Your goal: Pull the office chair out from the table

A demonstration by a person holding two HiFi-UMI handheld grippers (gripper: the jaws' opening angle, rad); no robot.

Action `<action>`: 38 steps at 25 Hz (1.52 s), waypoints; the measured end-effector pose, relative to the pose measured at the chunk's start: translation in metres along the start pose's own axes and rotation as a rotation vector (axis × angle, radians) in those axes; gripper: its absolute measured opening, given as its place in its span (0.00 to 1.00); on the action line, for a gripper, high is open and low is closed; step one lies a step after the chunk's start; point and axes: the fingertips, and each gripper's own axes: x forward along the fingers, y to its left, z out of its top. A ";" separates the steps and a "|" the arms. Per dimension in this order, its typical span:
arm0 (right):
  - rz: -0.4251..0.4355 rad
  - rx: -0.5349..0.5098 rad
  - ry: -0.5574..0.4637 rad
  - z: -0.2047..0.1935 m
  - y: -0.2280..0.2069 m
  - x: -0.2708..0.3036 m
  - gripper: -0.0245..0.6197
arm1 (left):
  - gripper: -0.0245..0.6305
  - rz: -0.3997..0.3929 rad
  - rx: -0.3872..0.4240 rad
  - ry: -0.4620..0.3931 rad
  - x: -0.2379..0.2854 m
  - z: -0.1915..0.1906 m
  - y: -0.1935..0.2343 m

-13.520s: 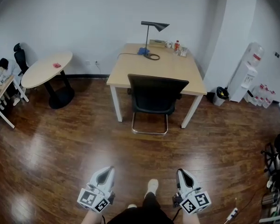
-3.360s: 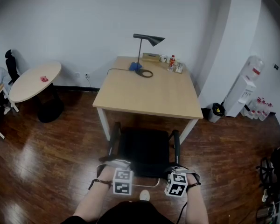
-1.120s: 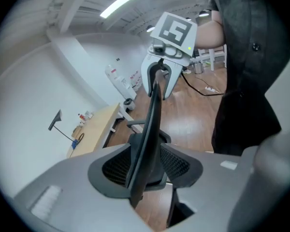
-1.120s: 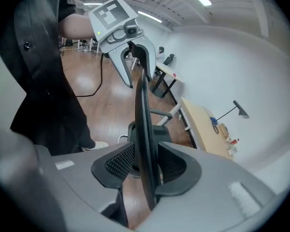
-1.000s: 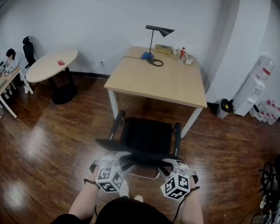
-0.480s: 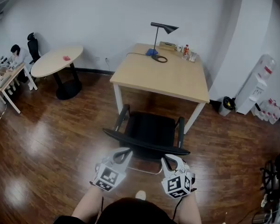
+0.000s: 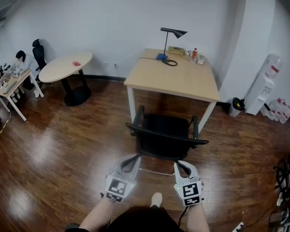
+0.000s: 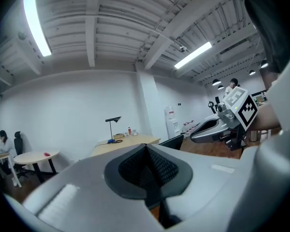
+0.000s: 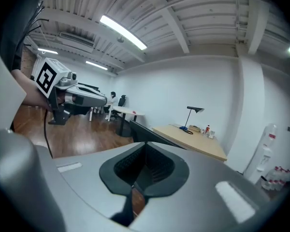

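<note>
Nearest the person, the left claw (image 7: pixel 131 161) is pressed fully together with nothing between its pads. The right claw (image 7: pixel 180 165) is likewise narrow and empty, its jaws having just been closing. Both point forward, side by side, over the wooden floor (image 7: pixel 63 149).

Just ahead of both tips, not touching them, stands the office chair (image 7: pixel 166 135). Its curved backrest rail runs across in front of the claws, with its left end ahead of the left claw and its right end ahead of the right. The seat lies beyond the rail, and the table (image 7: pixel 174 76) beyond that. The seat's far edge looks near the table's near edge but clear of it.

The pull seems essentially finished and the release made, so the job now is to leave the chair undisturbed. The closed tips should stay away from the rail. If more room were wanted, both claws would have to open and take the rail near its two ends. An even, straight pull would then keep the frame from twisting or scraping the floor.
</note>
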 end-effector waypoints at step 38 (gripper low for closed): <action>-0.231 0.372 -0.246 0.003 0.052 -0.157 0.05 | 0.04 0.021 -0.201 -0.143 -0.144 -0.005 0.009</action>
